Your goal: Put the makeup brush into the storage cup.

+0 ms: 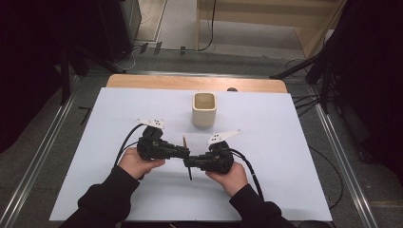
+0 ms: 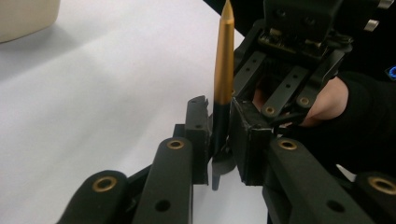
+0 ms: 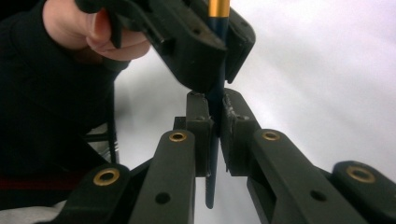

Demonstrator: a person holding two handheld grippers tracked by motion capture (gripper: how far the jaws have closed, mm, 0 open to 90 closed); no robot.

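Pen [image 2: 223, 70], gold tip up, held upright above the white worktop [image 1: 285, 142] between both grippers. Right gripper [image 3: 214, 122] fingers clamp its dark lower barrel; left gripper [image 2: 218, 122] fingers sit narrowly around it, contact unclear. Cup [image 1: 204, 109] stands well behind.

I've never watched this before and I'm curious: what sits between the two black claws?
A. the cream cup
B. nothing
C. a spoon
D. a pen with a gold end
D: the pen, gold above a dark barrel, stands between the left gripper jaws, and the right gripper clamps its dark part.
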